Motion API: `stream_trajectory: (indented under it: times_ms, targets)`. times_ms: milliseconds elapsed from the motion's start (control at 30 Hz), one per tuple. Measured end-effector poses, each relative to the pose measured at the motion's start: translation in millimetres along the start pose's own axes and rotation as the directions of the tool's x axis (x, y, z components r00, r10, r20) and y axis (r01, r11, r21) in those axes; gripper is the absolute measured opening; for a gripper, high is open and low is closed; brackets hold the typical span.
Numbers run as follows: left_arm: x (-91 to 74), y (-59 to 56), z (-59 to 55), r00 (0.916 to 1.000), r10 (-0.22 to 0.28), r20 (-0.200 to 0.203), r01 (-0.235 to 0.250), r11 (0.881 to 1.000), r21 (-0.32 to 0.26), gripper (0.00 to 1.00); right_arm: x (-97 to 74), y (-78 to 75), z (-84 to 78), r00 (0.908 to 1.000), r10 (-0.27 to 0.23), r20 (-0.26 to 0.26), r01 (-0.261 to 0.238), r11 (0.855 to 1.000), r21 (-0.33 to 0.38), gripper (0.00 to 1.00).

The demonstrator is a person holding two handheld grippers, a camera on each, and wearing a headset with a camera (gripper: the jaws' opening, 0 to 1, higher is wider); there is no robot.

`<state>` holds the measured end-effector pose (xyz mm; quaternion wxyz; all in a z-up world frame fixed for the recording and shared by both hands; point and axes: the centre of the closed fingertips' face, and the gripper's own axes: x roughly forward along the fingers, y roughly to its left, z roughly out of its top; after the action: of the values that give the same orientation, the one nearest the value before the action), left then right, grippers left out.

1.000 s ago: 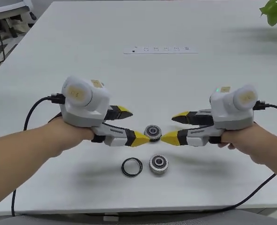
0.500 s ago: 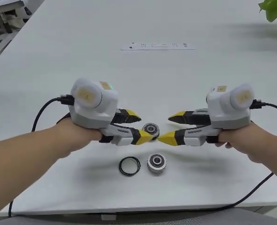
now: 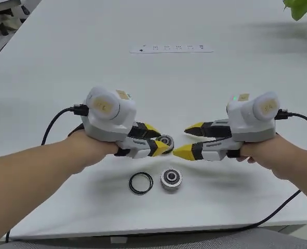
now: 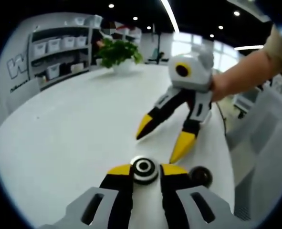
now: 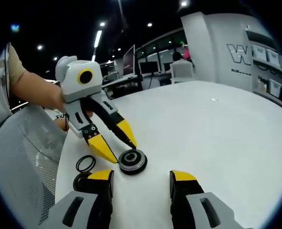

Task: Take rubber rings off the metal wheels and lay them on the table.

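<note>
Head view: left gripper (image 3: 162, 139) pinches the held wheel (image 3: 166, 141) clear of the table (image 3: 205, 83), likely to steady it for stripping; right gripper (image 3: 188, 139) sits at its 3 o'clock, jaws spread, seemingly ready to bite the rubber; loose ring (image 3: 141, 183) and second wheel (image 3: 171, 178) lie side by side on the table at 6 o'clock; left gripper view: own jaws clamped on held wheel (image 4: 144, 170), black and silver bands; right gripper (image 4: 160, 143) at 12 o'clock; right gripper view: own jaws apart; held wheel (image 5: 132, 161) shows a dark outer band, probably its rubber; loose ring (image 5: 85, 163) at 9 o'clock

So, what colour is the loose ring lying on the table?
Black; the rubber ring shows best in the head view.
</note>
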<state>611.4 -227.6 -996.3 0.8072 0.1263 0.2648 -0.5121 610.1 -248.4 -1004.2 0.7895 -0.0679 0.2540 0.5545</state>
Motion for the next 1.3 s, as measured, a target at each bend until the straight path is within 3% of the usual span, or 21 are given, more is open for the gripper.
stream_trajectory:
  times_ms: [267,933,1300]
  targets:
    - [4.8,1.3,-3.3,0.9995,0.019,-0.026,-0.018,0.998,0.063,0.18,-0.5,-1.6,-1.3,1.0000,-0.002,0.003,0.002,1.000,0.003,0.44]
    - [4.1,-0.2,-3.5,0.9983,0.058,-0.010,-0.057,0.998,0.038,0.14,18.8,8.9,1.9,0.9998,0.016,0.014,-0.015,0.999,-0.038,0.38]
    - [2.5,-4.0,-1.5,0.9978,0.066,-0.008,-0.065,0.997,0.033,0.14,30.2,13.5,4.6,1.0000,0.006,0.001,-0.005,0.995,-0.097,0.31]
